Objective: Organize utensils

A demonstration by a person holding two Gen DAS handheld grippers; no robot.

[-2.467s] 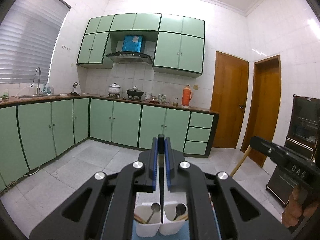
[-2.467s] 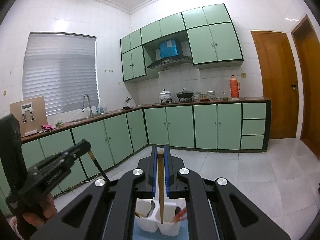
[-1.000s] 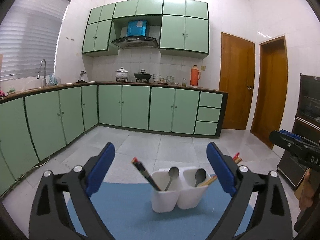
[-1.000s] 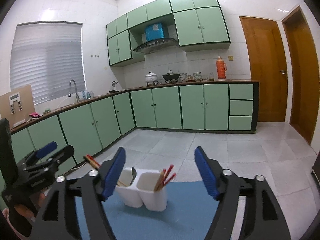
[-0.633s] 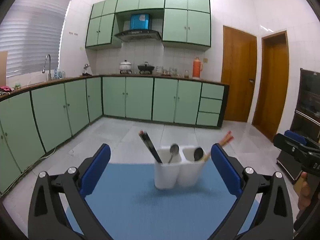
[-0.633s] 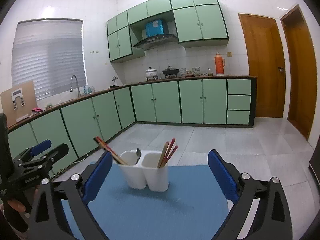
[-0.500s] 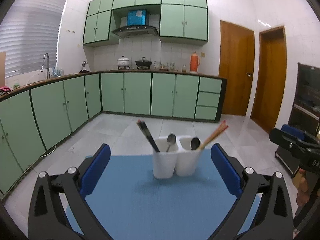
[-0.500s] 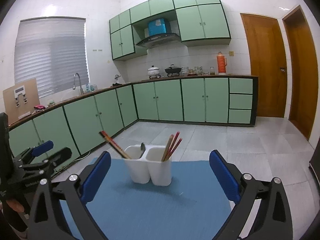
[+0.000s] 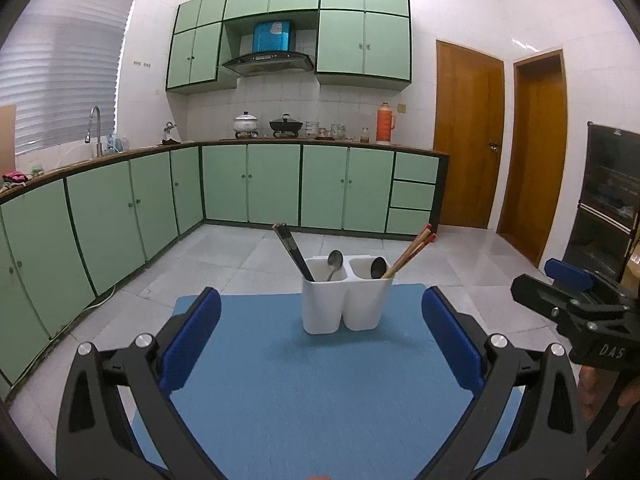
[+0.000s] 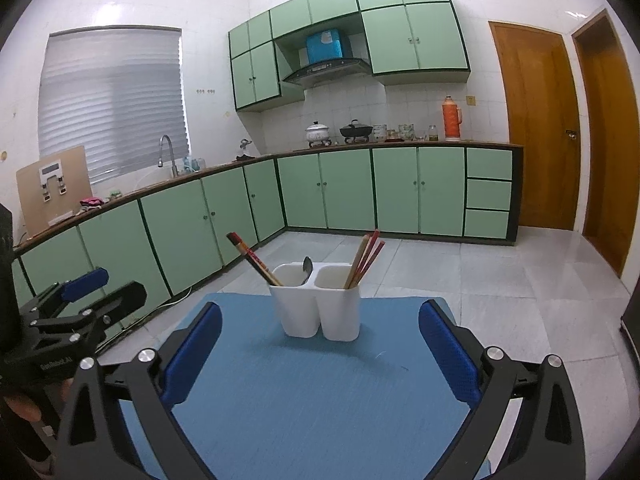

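A white two-cup utensil holder [image 9: 345,300] [image 10: 320,306] stands on a blue mat [image 9: 312,392] [image 10: 320,392]. Its left cup holds dark chopsticks [image 9: 292,250] [image 10: 252,258] and a metal spoon [image 9: 334,261] [image 10: 307,268]. Its right cup holds a dark spoon [image 9: 377,267] and red-tipped wooden chopsticks [image 9: 412,250] [image 10: 366,258]. My left gripper [image 9: 320,308] is open and empty, back from the holder. My right gripper [image 10: 320,312] is open and empty too, at about the same distance. Each shows at the edge of the other's view.
The mat covers a small table with white floor tiles [image 9: 240,252] beyond its far edge. Green cabinets [image 9: 272,184] run along the back and left walls under a counter with pots and a flask. Two wooden doors [image 9: 468,132] stand at the right.
Both grippers, shut on chopsticks above the holder 2.5 s ago, have opened wide and drawn back. The chopsticks now stand in the cups, and the holder looks farther away.
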